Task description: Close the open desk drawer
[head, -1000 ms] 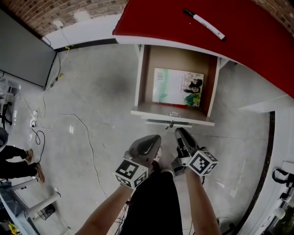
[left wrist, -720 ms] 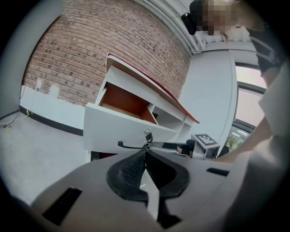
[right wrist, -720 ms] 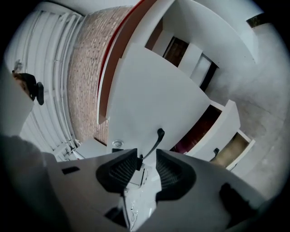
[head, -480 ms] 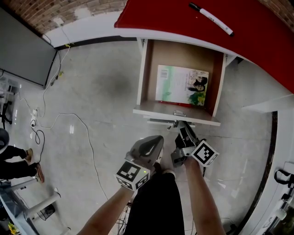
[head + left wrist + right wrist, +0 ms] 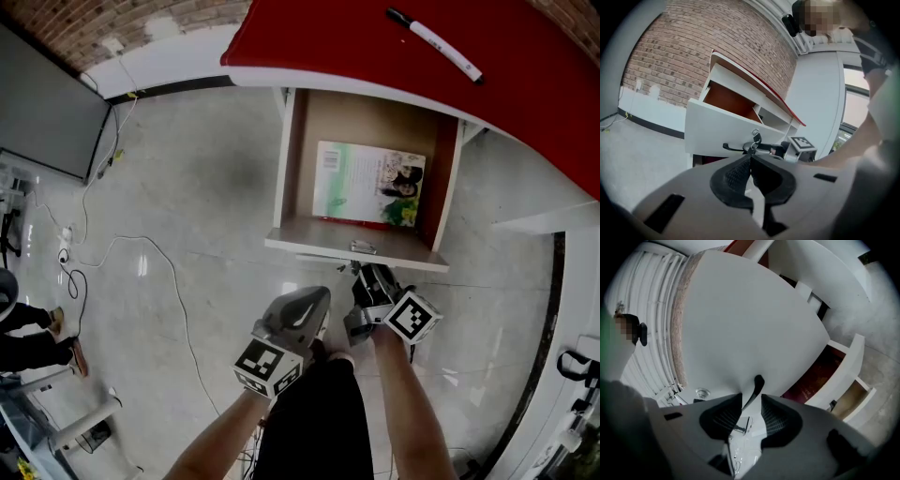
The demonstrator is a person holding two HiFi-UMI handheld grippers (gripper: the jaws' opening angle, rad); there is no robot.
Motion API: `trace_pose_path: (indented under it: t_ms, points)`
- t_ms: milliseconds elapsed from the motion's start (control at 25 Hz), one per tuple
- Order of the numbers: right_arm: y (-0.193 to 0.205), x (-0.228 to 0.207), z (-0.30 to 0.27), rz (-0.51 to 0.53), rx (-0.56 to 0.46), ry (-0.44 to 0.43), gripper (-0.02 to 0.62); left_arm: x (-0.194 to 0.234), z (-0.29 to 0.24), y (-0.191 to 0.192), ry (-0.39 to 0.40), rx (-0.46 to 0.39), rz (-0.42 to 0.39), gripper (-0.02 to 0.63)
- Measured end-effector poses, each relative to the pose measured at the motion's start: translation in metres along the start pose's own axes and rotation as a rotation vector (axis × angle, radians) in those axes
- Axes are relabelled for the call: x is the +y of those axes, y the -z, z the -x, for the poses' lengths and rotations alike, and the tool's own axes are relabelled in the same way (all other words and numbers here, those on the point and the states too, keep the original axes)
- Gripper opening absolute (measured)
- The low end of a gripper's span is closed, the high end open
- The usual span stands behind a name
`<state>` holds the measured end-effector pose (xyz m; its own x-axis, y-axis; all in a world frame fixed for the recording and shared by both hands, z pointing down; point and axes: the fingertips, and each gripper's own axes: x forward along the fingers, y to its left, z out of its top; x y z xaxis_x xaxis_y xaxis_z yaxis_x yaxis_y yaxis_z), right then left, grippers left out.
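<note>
Having come forward to the open drawer [image 5: 319, 246] just ahead, the right gripper [image 5: 751, 408] has just been opening its jaws and now straddles the handle [image 5: 757, 384] unpinched, seemingly ready to push, while the left gripper [image 5: 750, 171] waits beside it, jaws together.

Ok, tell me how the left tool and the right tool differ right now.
The left tool has its jaws shut together with nothing between them. The right tool has its jaws apart, having just been opening, with the handle between them but not pinched. The left tool hangs back from the drawer front, while the right tool is right at it. Both point toward the drawer front.
</note>
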<state>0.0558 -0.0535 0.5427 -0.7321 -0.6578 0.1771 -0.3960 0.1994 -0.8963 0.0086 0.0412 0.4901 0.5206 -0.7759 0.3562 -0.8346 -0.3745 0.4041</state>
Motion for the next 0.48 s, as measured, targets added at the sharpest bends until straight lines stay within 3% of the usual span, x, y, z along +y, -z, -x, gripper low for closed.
trace_pose_path:
  t_ms: [120, 200, 480]
  points:
    - [0.0002, -0.0001, -0.0013, -0.018, 0.009, -0.018, 0.118, 0.002, -0.0023, -0.0019, -0.003, 0.002, 0.003, 0.009]
    - [0.0001, 0.0041, -0.0023, -0.047, -0.001, -0.054, 0.077, 0.0042, -0.0034, -0.0025, -0.006, 0.004, 0.004, 0.009]
    - [-0.0011, 0.0067, -0.0035, -0.11, -0.021, -0.09, 0.057, 0.007, -0.009, -0.0046, -0.018, 0.008, 0.011, 0.009]
